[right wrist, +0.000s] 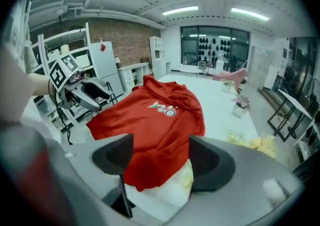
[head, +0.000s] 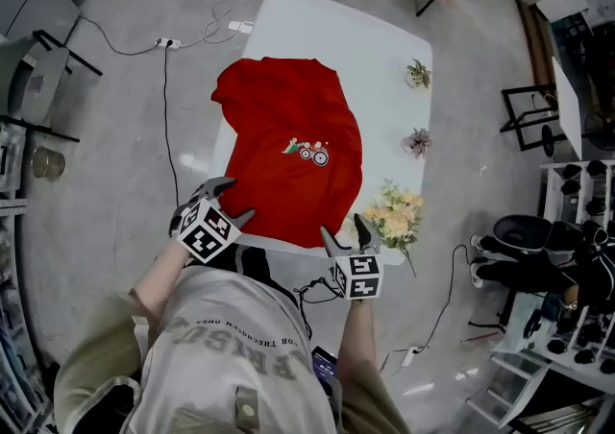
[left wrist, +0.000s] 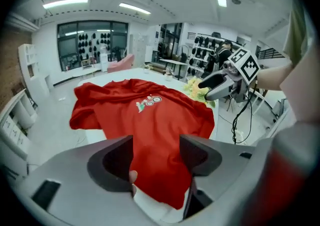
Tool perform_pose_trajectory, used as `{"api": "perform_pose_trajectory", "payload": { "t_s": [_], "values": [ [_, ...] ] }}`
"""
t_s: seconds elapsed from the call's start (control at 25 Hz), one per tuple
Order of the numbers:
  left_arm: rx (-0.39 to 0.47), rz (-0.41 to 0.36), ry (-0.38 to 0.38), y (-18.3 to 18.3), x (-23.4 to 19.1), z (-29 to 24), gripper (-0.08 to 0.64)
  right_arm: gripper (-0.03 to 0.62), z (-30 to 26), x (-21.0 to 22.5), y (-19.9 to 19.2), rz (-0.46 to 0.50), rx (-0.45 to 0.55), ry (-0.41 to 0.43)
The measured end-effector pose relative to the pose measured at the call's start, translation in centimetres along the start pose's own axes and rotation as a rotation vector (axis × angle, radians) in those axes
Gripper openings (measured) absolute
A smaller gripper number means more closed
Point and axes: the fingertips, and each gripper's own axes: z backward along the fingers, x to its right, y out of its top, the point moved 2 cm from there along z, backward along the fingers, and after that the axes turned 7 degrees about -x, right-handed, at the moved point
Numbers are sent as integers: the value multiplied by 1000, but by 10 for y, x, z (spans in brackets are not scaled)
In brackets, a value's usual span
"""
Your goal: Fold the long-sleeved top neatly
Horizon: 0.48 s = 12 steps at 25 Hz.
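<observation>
The red long-sleeved top (head: 288, 149) lies spread on the white table (head: 384, 48), its small printed logo face up and its hem at the near edge. The far left part is bunched. My left gripper (head: 235, 200) hovers at the hem's left corner, jaws open and pads off the cloth. My right gripper (head: 343, 229) sits at the hem's right corner, also open. In the left gripper view the hem (left wrist: 160, 170) shows beyond the parted jaws of the gripper (left wrist: 156, 155). The right gripper view shows the same over the right corner (right wrist: 150, 170).
A yellow flower bunch (head: 396, 216) lies on the table just right of the hem, close to my right gripper. Two small potted plants (head: 418, 72) (head: 418, 142) stand along the table's right side. Cables trail on the floor round the table. Shelving stands at the right.
</observation>
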Motion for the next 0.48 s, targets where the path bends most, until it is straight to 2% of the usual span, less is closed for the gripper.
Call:
{"api": "perform_pose_trajectory", "payload": {
  "t_s": [0.16,0.24,0.36,0.48],
  "values": [
    [-127,-160,-87,-6,18,-36,288,335,-43,-21,-28,122,-207,14],
    [-149,-176,-120,-16,19,-40,288,333,-44,-11,-49,82,-272,-24],
    [-143,-185,-134,-21,7,-34,288,333,-34,11,-74,-48,-304,-86],
    [-94,-197,-112,-2,-16,-26,288,333,-25,15,-79,-66,-327,-114]
  ]
}}
